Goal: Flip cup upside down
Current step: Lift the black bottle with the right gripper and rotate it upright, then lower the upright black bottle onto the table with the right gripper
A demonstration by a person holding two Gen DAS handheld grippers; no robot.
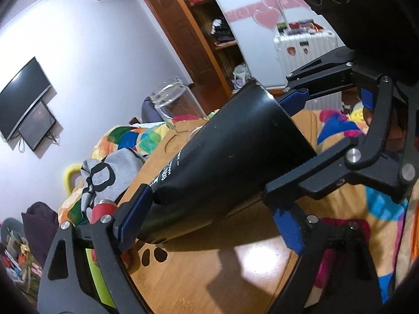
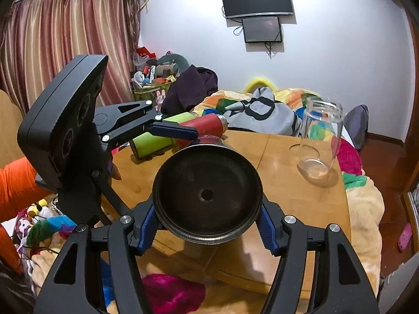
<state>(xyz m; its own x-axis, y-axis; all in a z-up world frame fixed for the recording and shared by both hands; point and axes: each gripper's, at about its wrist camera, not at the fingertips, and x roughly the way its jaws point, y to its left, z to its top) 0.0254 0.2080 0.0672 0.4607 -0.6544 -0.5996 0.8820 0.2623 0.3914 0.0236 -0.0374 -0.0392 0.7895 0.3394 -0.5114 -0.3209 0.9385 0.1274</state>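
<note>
A black cup (image 1: 222, 162) with white lettering lies on its side in the air above the wooden table (image 1: 235, 274). My left gripper (image 1: 209, 222) is shut on the cup's narrow end, blue pads on both sides. My right gripper (image 2: 207, 225) is shut on the cup's wide end (image 2: 207, 193); the right wrist view looks straight at that round dark end with a small hole in its middle. The right gripper also shows in the left wrist view (image 1: 327, 96), and the left gripper in the right wrist view (image 2: 172, 130).
An upright clear glass (image 2: 319, 141) stands on the table at the far right. A red bottle (image 2: 207, 128) and a green cylinder (image 2: 154, 138) lie at the table's far left. Bright bedding (image 2: 366, 209) and a grey garment (image 2: 262, 112) surround the table.
</note>
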